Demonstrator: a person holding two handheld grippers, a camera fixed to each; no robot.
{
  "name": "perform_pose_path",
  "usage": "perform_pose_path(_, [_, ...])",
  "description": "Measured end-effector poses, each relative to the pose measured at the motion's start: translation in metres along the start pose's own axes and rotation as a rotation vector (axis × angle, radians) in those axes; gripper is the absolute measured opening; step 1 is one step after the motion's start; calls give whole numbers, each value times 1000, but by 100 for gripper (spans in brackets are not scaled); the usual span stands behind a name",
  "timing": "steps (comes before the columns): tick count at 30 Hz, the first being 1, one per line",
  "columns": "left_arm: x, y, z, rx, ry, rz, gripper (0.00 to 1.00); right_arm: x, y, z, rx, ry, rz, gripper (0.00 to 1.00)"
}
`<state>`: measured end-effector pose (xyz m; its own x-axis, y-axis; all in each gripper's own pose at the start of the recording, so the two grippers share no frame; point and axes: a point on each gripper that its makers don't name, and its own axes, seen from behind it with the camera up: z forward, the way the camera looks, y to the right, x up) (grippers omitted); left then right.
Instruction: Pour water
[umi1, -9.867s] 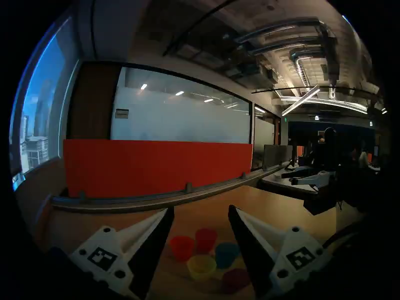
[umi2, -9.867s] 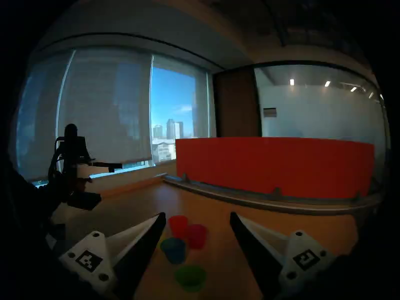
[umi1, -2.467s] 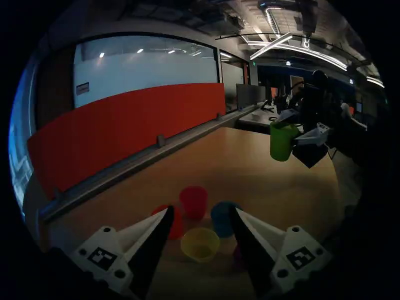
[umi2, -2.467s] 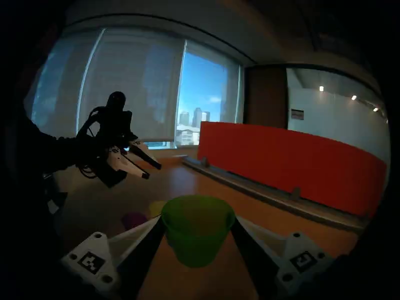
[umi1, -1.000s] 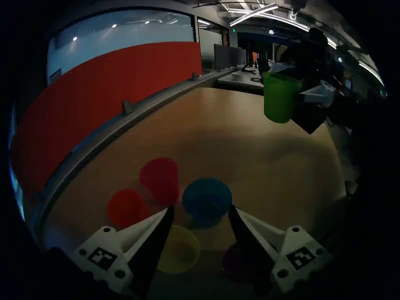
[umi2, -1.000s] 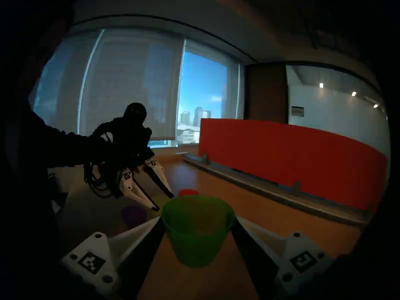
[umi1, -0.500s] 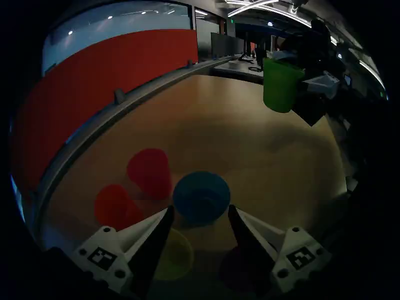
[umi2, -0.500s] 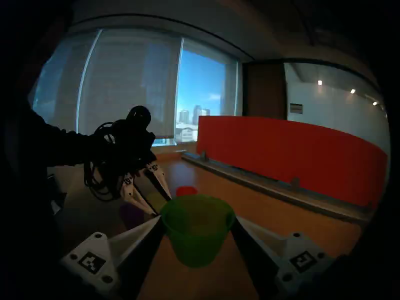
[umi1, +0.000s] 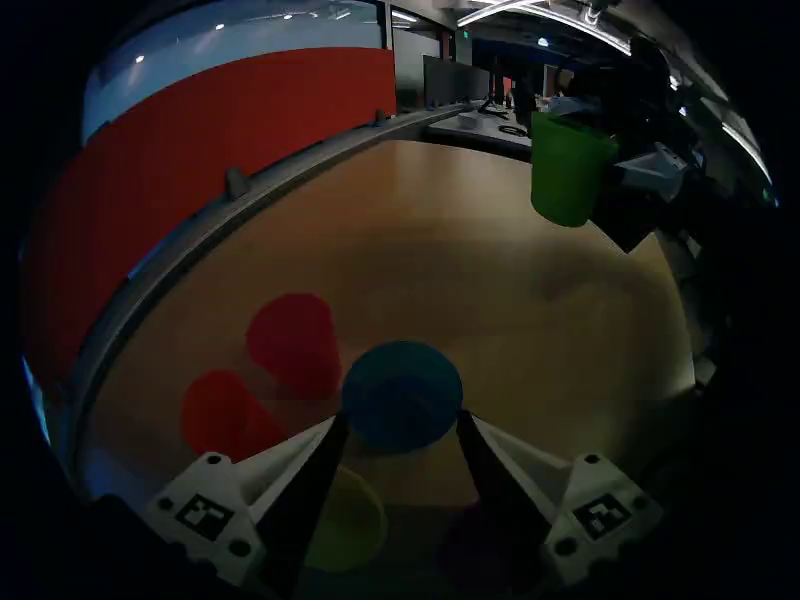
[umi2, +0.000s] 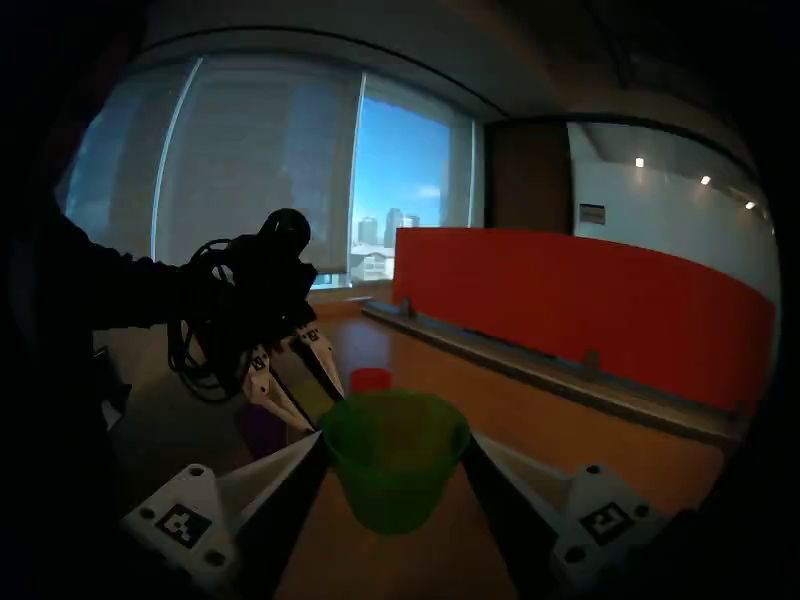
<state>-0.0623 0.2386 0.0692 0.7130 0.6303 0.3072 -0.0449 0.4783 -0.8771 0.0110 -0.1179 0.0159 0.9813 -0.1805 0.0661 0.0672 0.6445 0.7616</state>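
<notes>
Spread left gripper (umi1: 400, 416) has dropped to flank the blue cup (umi1: 402, 385); right gripper (umi2: 395, 438) pinches the green cup (umi2: 395, 475), so pouring looks close.

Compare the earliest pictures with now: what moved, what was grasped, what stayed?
The right gripper took the green cup off the table and holds it raised. The left gripper dropped lower; its open fingers now flank the blue cup. The red cups and yellow cup stayed put.
</notes>
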Motion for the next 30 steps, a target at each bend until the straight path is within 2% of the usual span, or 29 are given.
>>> perform_pose_path(17, [-6, -1, 0, 7, -15, -74, 80, -4, -1, 1, 3, -7, 3, 92])
perform_pose_path(30, [-10, 3, 9, 13, -51, -72, 80, -8, -1, 3, 8, -12, 6, 92])
